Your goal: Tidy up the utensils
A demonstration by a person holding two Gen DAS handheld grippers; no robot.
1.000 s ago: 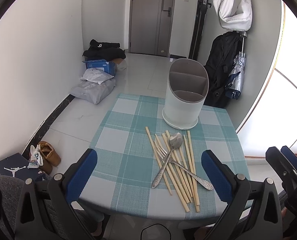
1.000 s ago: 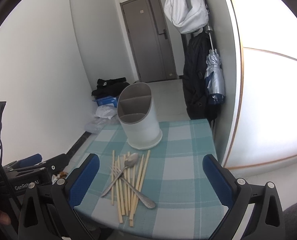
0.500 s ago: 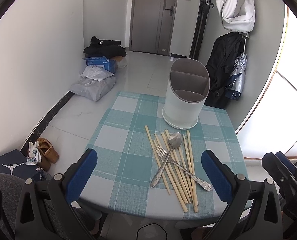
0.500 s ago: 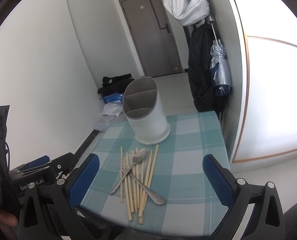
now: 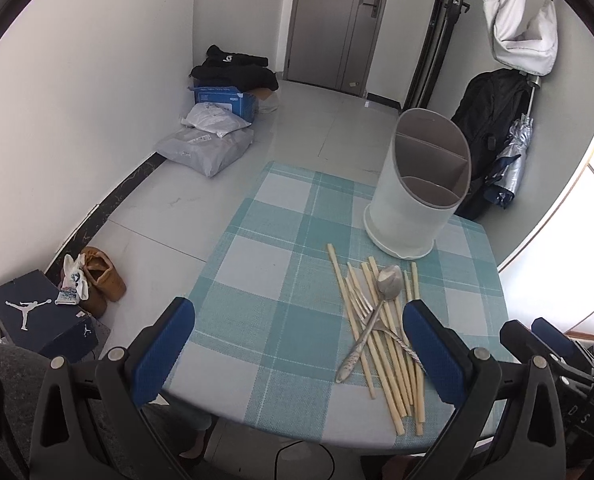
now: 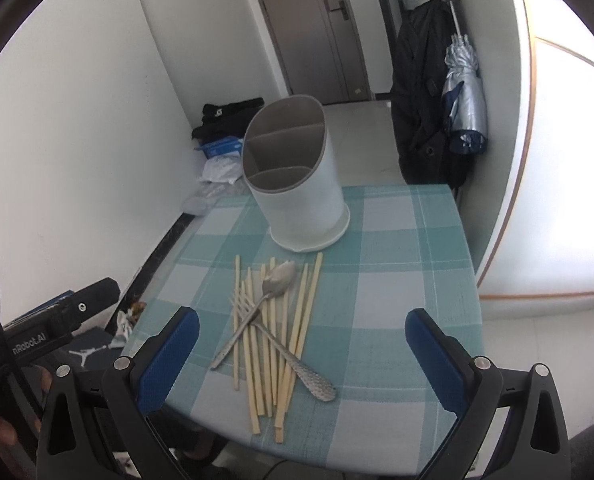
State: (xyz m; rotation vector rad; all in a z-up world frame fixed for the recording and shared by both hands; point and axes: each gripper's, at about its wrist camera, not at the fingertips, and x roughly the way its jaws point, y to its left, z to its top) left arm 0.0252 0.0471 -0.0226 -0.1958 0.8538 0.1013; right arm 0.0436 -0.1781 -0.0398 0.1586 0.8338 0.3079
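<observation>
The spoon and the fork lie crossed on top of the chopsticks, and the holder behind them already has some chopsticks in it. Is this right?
Not quite. The spoon and fork do lie crossed on the chopsticks, but the holder behind them is empty: the right wrist view shows bare compartments.

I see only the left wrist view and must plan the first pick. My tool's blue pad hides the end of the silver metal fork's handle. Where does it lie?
Observer: In the right wrist view, the silver metal fork ends its textured handle on the checked cloth, just past the pale wooden chopsticks.
Operator: Is the right tool free?
Observer: Yes, the right tool is wide open and holds nothing.
</observation>
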